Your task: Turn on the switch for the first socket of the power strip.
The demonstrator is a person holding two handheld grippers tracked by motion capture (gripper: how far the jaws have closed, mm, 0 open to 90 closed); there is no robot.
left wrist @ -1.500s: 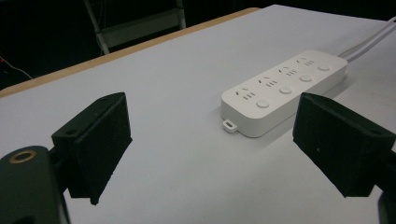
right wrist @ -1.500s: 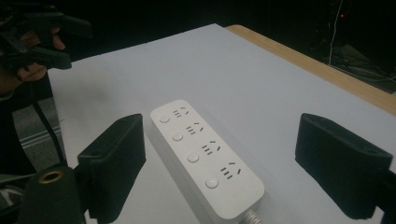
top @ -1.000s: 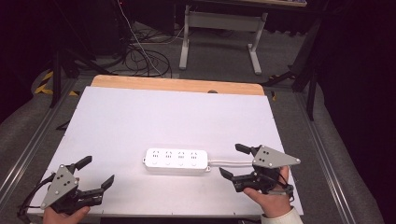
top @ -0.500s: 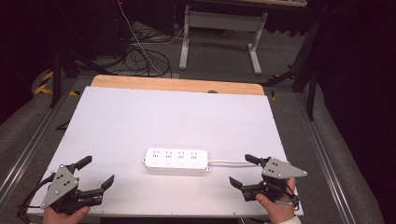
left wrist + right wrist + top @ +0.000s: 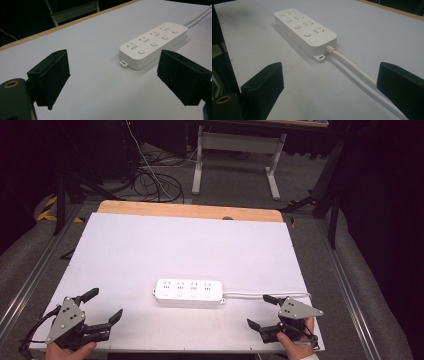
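Power strip (image 5: 189, 292) lay flat mid-desk (image 5: 150, 250), long axis running L-R across the high view, cord (image 5: 265, 294) exiting its right end toward the right gripper (image 5: 262, 312), w/ strip sitting between both grippers, ahead and inboard of each. Right gripper looked nearer via the cord passing just by its fingers (image 5: 400, 86), which had just been opening to wide w/ nothing gripped; left gripper (image 5: 102, 306) fingers (image 5: 50, 75) also wide and empty, strip's near end ahead-right of them. Couldn't make out socket detail from the high view or whether the cord touched the right finger; cord's far run cut off at frame edge in the right gripper view.
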